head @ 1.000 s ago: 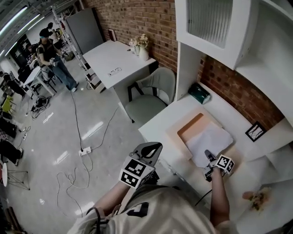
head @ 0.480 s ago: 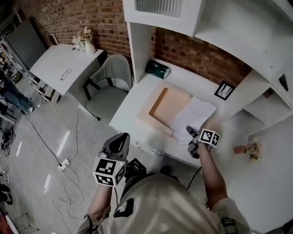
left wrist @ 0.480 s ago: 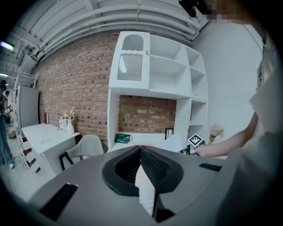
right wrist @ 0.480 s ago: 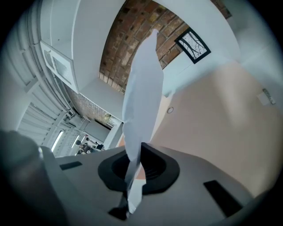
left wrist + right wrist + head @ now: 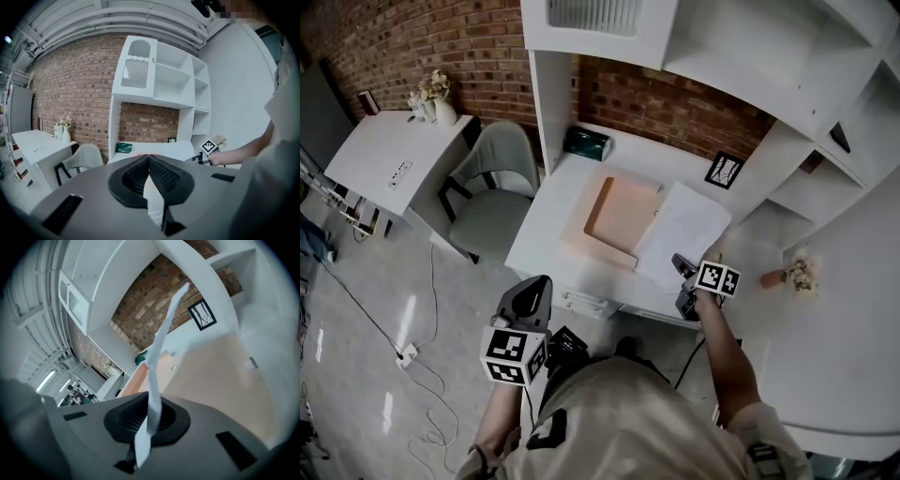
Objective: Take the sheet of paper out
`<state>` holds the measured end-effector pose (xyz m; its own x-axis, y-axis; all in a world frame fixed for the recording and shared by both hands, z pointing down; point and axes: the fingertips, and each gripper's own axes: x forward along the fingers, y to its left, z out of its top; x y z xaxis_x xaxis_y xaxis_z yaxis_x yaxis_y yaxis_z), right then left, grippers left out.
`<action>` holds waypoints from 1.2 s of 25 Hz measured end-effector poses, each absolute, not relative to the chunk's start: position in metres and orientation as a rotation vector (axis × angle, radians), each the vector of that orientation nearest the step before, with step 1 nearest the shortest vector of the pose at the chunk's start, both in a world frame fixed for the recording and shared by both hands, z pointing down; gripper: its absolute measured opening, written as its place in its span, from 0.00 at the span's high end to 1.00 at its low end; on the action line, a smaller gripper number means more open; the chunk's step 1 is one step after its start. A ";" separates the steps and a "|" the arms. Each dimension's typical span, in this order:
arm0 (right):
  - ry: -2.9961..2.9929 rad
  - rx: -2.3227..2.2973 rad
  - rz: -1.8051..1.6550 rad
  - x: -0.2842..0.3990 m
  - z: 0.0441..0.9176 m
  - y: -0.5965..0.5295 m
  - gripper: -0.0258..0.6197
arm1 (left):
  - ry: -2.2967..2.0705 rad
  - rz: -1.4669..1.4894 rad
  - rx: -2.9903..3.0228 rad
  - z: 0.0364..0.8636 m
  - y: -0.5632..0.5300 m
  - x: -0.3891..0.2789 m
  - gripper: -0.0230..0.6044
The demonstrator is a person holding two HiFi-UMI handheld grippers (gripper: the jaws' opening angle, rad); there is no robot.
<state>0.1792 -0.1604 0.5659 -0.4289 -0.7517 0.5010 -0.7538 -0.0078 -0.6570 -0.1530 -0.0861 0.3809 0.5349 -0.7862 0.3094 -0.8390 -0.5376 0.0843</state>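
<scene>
A white sheet of paper (image 5: pixel 685 228) lies partly on the right half of a peach-coloured folder (image 5: pixel 614 217) that sits open on the white desk (image 5: pixel 546 242). My right gripper (image 5: pixel 679 263) is shut on the sheet's near edge and holds that edge lifted. In the right gripper view the sheet (image 5: pixel 162 337) runs edge-on from between the pads of my right gripper (image 5: pixel 151 395) up over the folder (image 5: pixel 216 377). My left gripper (image 5: pixel 538 284) hangs in front of the desk, away from the paper. In its own view the left gripper (image 5: pixel 148 157) is shut with nothing in it.
A green box (image 5: pixel 586 143) and a small framed picture (image 5: pixel 725 170) stand at the back of the desk under white shelves (image 5: pixel 703 47). A grey chair (image 5: pixel 492 183) and a white side table (image 5: pixel 380 159) are to the left. Dried flowers (image 5: pixel 797 272) lie on the right-hand surface.
The right gripper has risen and drawn the sheet to the right, further off the folder. The left gripper shifted a little in front of the desk. The head view swung round.
</scene>
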 end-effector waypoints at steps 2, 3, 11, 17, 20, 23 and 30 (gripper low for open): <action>-2.199 1.700 1.397 0.183 0.560 -0.155 0.92 | -1.366 0.340 2.552 0.383 -0.083 -0.156 0.94; -2.197 1.709 1.362 0.185 0.555 -0.152 0.92 | -1.362 0.338 2.558 0.384 -0.083 -0.156 0.94; -2.253 1.682 1.012 0.169 0.505 -0.125 0.92 | -1.315 0.267 2.609 0.382 -0.087 -0.160 0.94; -2.308 1.634 0.952 0.126 0.468 -0.118 0.92 | -1.251 0.227 2.598 0.380 -0.084 -0.175 0.94; -2.256 1.656 0.947 0.116 0.474 -0.102 0.92 | -1.240 0.260 2.542 0.398 -0.076 -0.186 0.94; -2.223 1.671 0.872 0.112 0.466 -0.101 0.92 | -1.247 0.244 2.496 0.404 -0.081 -0.196 0.94; -2.297 1.648 0.751 0.086 0.447 -0.096 0.92 | -1.240 0.261 2.504 0.406 -0.077 -0.197 0.94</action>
<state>0.0863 -0.0959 0.4467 -0.3493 -0.8195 0.4543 -0.9296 0.2422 -0.2779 -0.1974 -0.0770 0.4065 0.6037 -0.7358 0.3068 -0.7971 -0.5648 0.2136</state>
